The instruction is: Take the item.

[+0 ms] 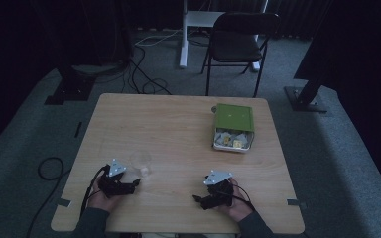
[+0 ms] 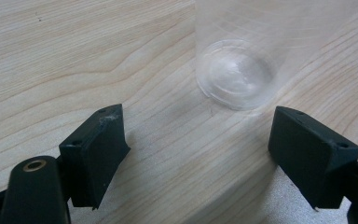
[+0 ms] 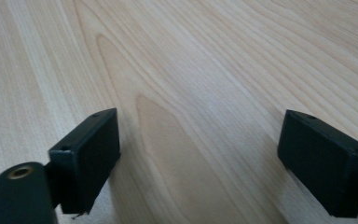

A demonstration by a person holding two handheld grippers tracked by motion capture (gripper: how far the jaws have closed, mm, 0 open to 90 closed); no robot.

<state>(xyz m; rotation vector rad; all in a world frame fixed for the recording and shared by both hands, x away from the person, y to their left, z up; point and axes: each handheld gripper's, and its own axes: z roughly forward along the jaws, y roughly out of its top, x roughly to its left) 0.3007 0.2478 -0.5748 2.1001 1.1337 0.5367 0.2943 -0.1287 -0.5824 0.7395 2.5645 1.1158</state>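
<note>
Resting on table (image 1: 178, 129), both tools gaping; clear cup (image 2: 235, 70) just ahead of left tool (image 2: 200, 144)

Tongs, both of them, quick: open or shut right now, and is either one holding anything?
Left tongs: open, holding nothing; the clear cup stands just ahead of the jaws, untouched.
Right tongs: open, holding nothing, with bare table between the jaws.

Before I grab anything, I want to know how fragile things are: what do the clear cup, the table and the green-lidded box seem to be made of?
The clear cup looks like thin glossy plastic, perhaps glass: wood grain shows through its wall. The table has a pale matte wood-grain top, possibly laminate. The green-lidded box has a flat matte green lid over a pale body, perhaps tin or plastic; too dim to tell.
</note>
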